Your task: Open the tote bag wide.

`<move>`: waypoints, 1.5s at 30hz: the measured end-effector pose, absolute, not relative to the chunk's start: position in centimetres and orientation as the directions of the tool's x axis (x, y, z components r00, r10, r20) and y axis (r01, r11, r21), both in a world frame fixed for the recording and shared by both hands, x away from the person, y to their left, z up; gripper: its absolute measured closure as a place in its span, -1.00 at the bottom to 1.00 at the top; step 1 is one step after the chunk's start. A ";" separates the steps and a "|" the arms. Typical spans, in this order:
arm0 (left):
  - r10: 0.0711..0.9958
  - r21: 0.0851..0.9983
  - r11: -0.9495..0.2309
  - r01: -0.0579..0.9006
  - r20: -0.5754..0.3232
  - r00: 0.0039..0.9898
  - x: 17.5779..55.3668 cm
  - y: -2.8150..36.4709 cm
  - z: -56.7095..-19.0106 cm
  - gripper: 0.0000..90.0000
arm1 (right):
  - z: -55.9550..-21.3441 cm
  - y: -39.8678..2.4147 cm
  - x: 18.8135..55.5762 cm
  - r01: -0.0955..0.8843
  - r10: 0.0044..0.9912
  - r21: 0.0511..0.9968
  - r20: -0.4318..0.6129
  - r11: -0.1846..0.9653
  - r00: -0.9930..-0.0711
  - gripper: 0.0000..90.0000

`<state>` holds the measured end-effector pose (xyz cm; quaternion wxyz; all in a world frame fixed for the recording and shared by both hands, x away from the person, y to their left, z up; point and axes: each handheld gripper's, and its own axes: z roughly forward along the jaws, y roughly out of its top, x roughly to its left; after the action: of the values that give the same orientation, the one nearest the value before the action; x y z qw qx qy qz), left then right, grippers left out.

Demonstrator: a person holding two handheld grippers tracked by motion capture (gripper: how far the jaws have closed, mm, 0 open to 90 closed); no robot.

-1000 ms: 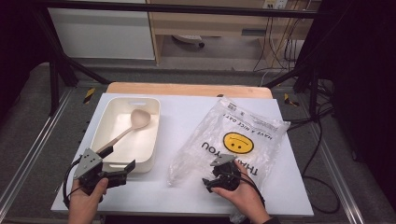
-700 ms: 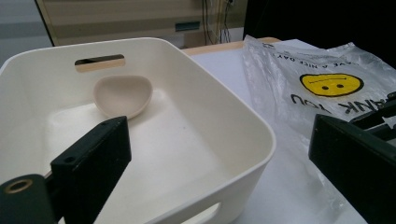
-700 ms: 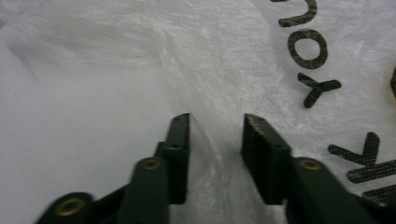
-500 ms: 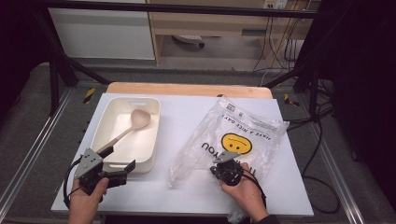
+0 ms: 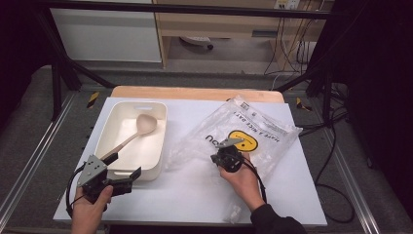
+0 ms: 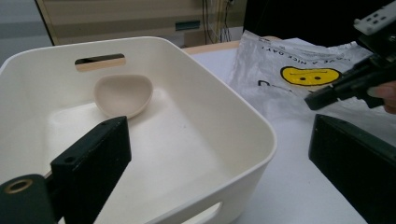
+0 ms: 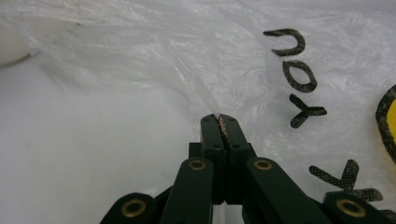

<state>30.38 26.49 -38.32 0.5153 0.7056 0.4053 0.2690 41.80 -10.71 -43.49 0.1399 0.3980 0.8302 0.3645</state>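
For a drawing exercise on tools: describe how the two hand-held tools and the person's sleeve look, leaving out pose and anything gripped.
The left tool is black, with two broad flat black jaws, brass-coloured rivets, a grey three-cornered plate on top and a black cable looping from it. The right tool is likewise black with a grey plate, narrow jaws, brass rivets and a black cable. A dark sleeve covers the right forearm.

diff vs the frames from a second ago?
The right gripper has shut on the near edge of the plastic bag and carried it away from the person, so the bag now lies bunched and skewed. The left gripper stays open at the tub; the wooden spoon lies in it as before.
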 end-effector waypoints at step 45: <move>0.841 0.943 -0.157 0.295 -0.029 0.541 30.4 26.1 -38.5 -0.88 | -44.9 -11.2 41.0 0.545 0.752 0.698 0.013 0.465 -0.659 -0.75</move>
<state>30.37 26.08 -38.47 0.5125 0.7125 0.3985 0.2662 41.01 -11.18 -44.90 0.1500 0.3850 0.8425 0.3458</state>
